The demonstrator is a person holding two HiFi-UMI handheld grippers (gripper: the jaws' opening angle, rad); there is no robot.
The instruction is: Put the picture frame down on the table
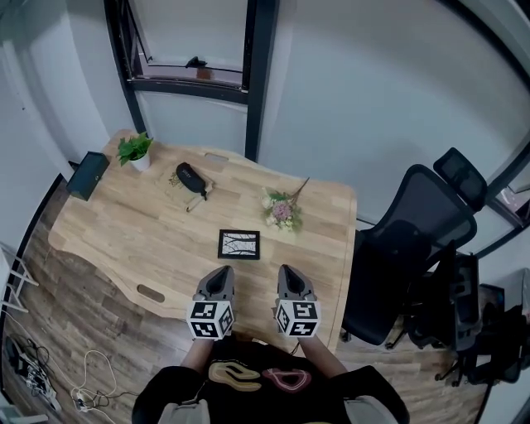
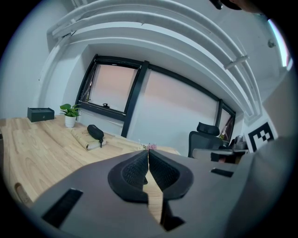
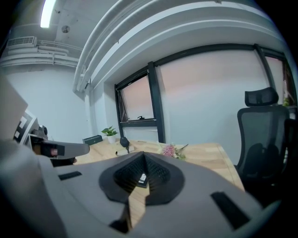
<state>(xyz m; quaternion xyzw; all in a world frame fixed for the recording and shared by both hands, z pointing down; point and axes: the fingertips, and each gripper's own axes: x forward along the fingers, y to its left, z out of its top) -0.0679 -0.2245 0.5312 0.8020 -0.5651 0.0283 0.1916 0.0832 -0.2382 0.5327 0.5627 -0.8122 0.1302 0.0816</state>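
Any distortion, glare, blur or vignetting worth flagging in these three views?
Head view: even light, fisheye bowing the walls, picture frame sharp. Left gripper view: dark round vignette, window washed pinkish. Right gripper view: same vignette, ceiling lamp glaring.

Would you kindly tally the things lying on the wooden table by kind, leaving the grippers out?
picture frame: 1
flower bunch: 1
potted plant: 1
black box: 1
black pouch: 1
beige cloth under the pouch: 1
Total: 6
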